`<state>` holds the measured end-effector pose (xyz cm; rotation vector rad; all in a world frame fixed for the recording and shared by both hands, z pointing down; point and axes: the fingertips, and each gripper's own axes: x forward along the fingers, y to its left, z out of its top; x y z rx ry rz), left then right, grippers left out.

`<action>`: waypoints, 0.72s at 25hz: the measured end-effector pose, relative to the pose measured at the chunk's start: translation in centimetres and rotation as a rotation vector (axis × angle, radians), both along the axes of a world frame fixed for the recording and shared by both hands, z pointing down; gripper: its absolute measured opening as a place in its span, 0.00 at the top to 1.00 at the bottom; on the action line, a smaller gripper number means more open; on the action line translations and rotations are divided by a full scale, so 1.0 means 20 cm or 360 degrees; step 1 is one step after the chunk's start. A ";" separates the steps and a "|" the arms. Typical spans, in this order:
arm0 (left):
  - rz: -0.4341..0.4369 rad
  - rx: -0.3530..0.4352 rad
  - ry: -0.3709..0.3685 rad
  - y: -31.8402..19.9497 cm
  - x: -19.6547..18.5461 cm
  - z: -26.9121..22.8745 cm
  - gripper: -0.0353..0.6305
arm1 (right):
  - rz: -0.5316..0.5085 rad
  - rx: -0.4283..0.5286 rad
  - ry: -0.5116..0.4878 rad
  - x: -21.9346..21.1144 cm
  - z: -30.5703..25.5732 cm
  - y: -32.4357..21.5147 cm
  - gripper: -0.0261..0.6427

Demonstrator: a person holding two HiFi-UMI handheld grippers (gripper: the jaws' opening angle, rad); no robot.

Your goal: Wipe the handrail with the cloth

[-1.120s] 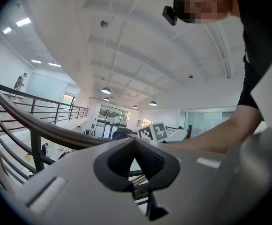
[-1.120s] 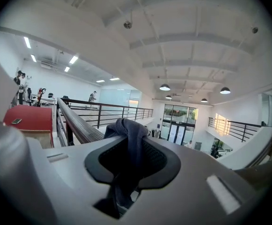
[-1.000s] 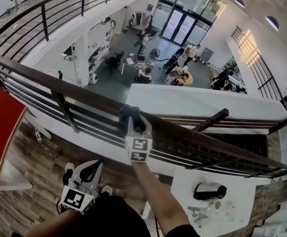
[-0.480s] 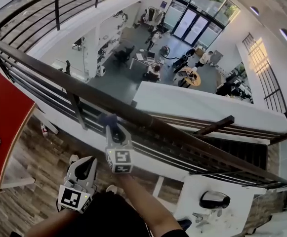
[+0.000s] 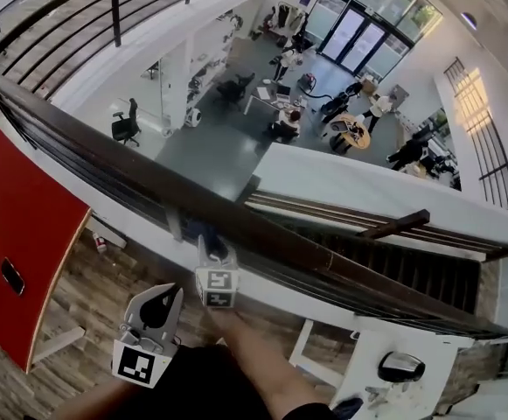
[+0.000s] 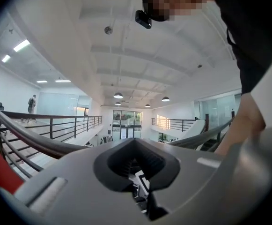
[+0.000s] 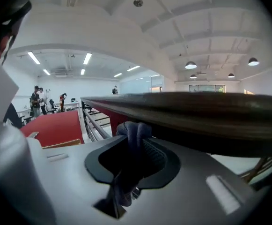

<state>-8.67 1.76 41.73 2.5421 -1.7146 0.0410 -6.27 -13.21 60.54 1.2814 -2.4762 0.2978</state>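
The dark wooden handrail (image 5: pixel 131 169) runs diagonally from upper left to lower right in the head view. My right gripper (image 5: pixel 211 243) is shut on a dark blue cloth (image 5: pixel 203 230) and holds it against the near, lower side of the rail. In the right gripper view the cloth (image 7: pixel 133 137) is bunched between the jaws, touching the underside of the handrail (image 7: pixel 201 108). My left gripper (image 5: pixel 159 303) hangs lower, near my body and away from the rail. Its jaws (image 6: pixel 136 161) are shut with nothing in them.
A baluster post (image 5: pixel 175 226) stands just left of the cloth, with thin horizontal bars (image 5: pixel 52 151) under the rail. A red panel (image 5: pixel 17 234) is at the left over wooden floor (image 5: pixel 79 322). A white table (image 5: pixel 385 383) sits at lower right. Beyond the rail is an open atrium with people far below.
My right gripper has slid the cloth leftward along the handrail, closer to the baluster post, and down from the rail's top to its near side. The left gripper has stayed low.
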 end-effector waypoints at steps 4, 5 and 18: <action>0.0055 -0.0043 0.0040 -0.08 -0.16 0.04 0.95 | 0.0155 -0.0170 0.0046 -0.05 0.25 -0.06 0.85; 0.0073 -0.0061 0.0043 -0.09 -0.18 0.05 0.95 | 0.0191 -0.0203 0.0046 -0.06 0.29 -0.08 0.85; 0.0275 -0.0171 0.0058 -0.28 -0.35 0.11 0.95 | 0.0414 -0.0470 0.0069 -0.09 0.58 -0.26 0.85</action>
